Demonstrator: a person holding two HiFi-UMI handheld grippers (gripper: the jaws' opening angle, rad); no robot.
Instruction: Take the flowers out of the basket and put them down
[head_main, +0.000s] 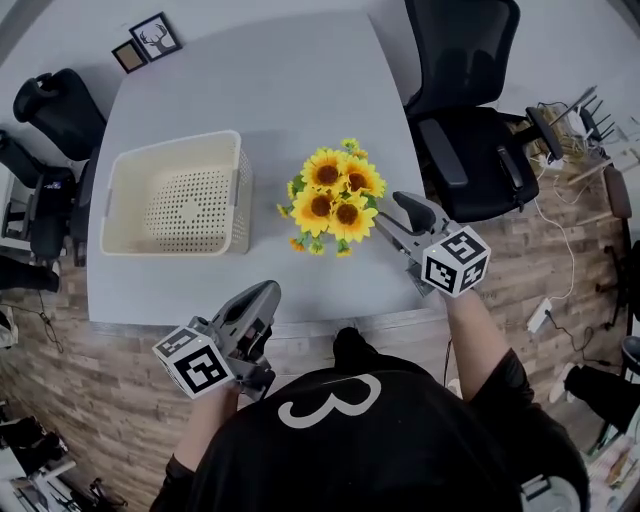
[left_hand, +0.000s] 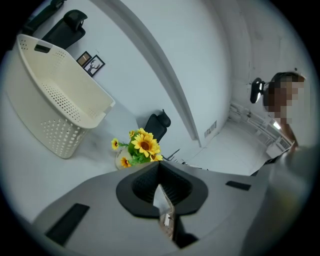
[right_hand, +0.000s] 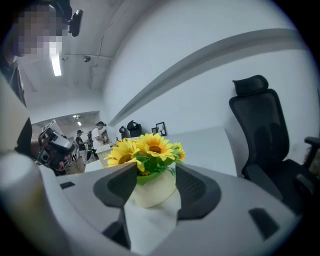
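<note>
one pot of flowers (head_main: 332, 200) sits on the table (head_main: 300, 90) beside the empty basket (head_main: 175, 145), right claw (head_main: 388, 218) open and not pinching it, left claw (head_main: 268, 292) closed empty, so i'd guess next is just backing off clean.

Grey table (head_main: 300, 90), black chair (head_main: 470, 130), wooden floor (head_main: 90, 400)
</note>
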